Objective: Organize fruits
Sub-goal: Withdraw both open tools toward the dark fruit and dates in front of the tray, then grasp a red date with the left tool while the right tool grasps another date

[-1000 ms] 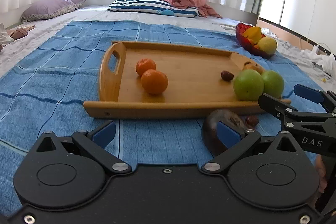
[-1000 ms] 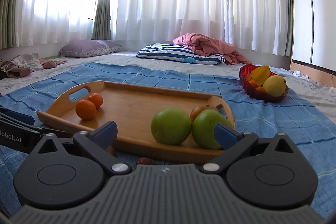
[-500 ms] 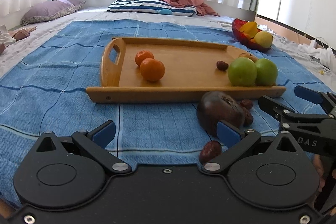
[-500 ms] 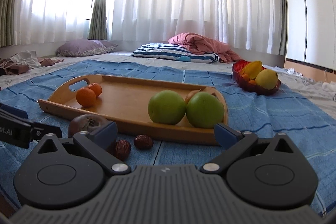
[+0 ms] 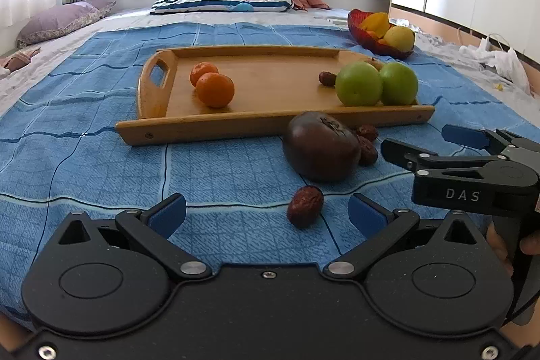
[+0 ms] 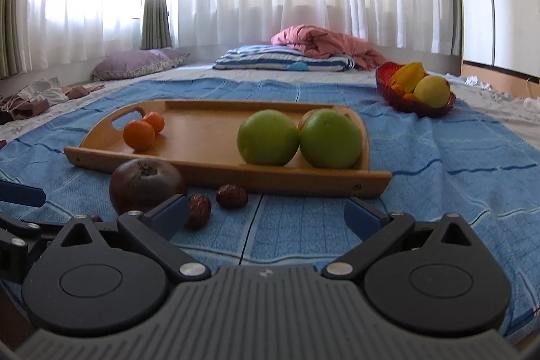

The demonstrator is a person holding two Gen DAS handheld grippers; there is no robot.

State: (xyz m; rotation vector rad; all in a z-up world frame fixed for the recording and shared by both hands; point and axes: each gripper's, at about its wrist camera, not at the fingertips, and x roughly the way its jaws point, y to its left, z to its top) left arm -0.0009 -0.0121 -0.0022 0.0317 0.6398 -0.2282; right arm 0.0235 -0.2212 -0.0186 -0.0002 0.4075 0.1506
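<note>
While the left claw [image 5: 266,214] and the right claw [image 6: 266,214] both hover wide open and empty over the blue blanket [image 5: 101,164], oranges [image 5: 215,89] and green apples [image 5: 358,84] sit on the wooden tray [image 5: 270,118], with a dark fruit [image 5: 320,150] and dates [image 5: 305,205] just before it.

Two oranges [image 5: 215,89] and two green apples [image 5: 358,84] on one wooden tray [image 5: 155,97]. Four red dates [image 5: 304,205] seen. One dark purple fruit [image 5: 320,150]. One red bowl [image 5: 359,31] of mixed fruit.
</note>
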